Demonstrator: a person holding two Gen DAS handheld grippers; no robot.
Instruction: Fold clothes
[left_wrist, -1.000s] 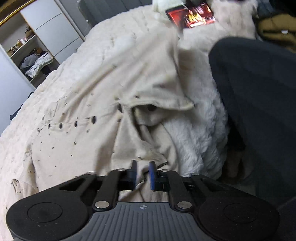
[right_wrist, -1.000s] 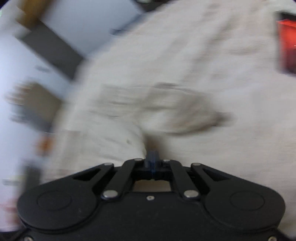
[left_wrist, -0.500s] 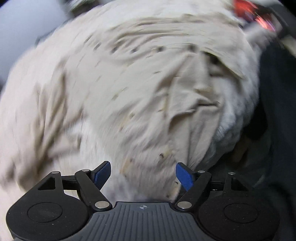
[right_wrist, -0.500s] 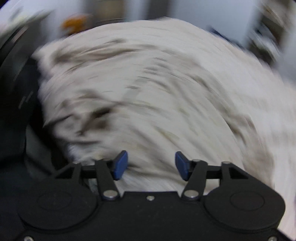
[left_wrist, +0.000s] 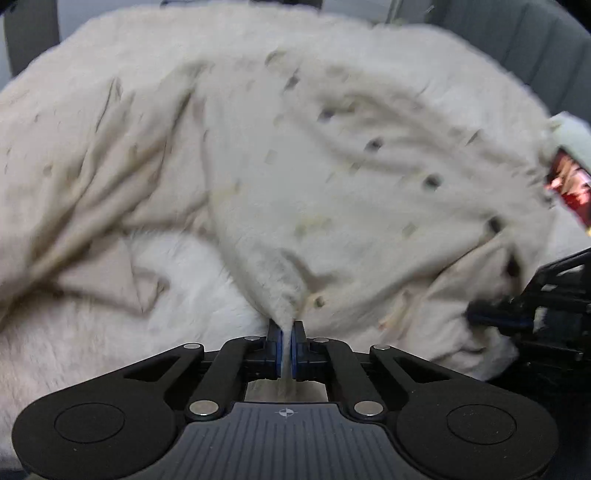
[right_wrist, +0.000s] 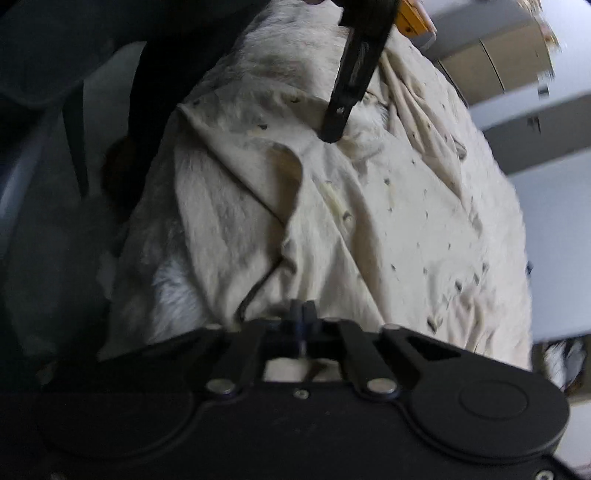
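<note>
- Cream button-up shirt with small dark flecks (left_wrist: 332, 177), rumpled, spread across a fluffy white fleece blanket (left_wrist: 177, 288); a bare patch of blanket at 8 o'clock in the left wrist view.
- Left gripper (left_wrist: 284, 332) clamped on a pinched ridge of the shirt's cloth, blue pads pressed against it from both sides.
- Right gripper (right_wrist: 302, 314) closed on the shirt's near edge, cloth showing behind the jaws; seen again at 3 o'clock in the left wrist view, at the shirt's edge.
- Red printed packet (left_wrist: 569, 188) at 3 o'clock, beyond the shirt.
- Grey padded headboard (left_wrist: 517, 44) at 1 o'clock.
- Pale cabinet fronts (right_wrist: 517, 55) at 1 o'clock in the right wrist view.
</note>
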